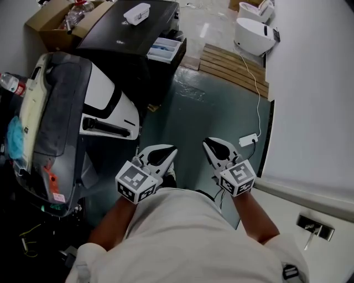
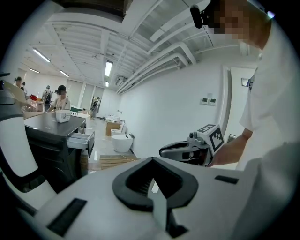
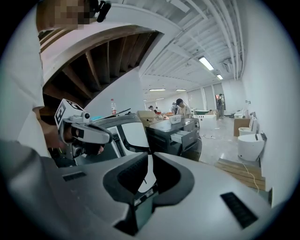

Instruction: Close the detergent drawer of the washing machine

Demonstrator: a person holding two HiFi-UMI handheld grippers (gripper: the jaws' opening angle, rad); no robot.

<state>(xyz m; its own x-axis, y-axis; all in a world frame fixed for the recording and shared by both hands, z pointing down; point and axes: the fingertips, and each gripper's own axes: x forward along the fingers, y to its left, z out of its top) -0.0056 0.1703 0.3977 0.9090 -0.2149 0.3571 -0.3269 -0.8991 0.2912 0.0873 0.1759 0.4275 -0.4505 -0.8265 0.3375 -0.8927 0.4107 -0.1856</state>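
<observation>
The detergent drawer is still standing out of the front of the dark washing machine, up at the far side of the head view. Its pale compartments are showing, so nothing is closed yet. A small white tub is sitting on the machine's lid, behind the drawer.

Coming back toward the person, there is a wide stretch of grey-green floor lying between the machine and both tools. The left tool is being held low and close to the body, its jaws drawn together on nothing. The right tool is hanging just beside it, jaws also together bar a thin slit, with nothing between them. Both are pointing roughly toward the machine, well apart from the drawer. To the left, a bulkier white-and-grey appliance is sitting nearer the person than the washer.

So, by my reading, this is the very start: the approach is not under way. The next move is calling for a step forward and a reach with one tool to the drawer's front panel. No grasp looks needed. A tool with its jaws together should be able to press flat on the panel and push straight in along the drawer's travel. An off-centre push could be twisting it in its slot.
</observation>
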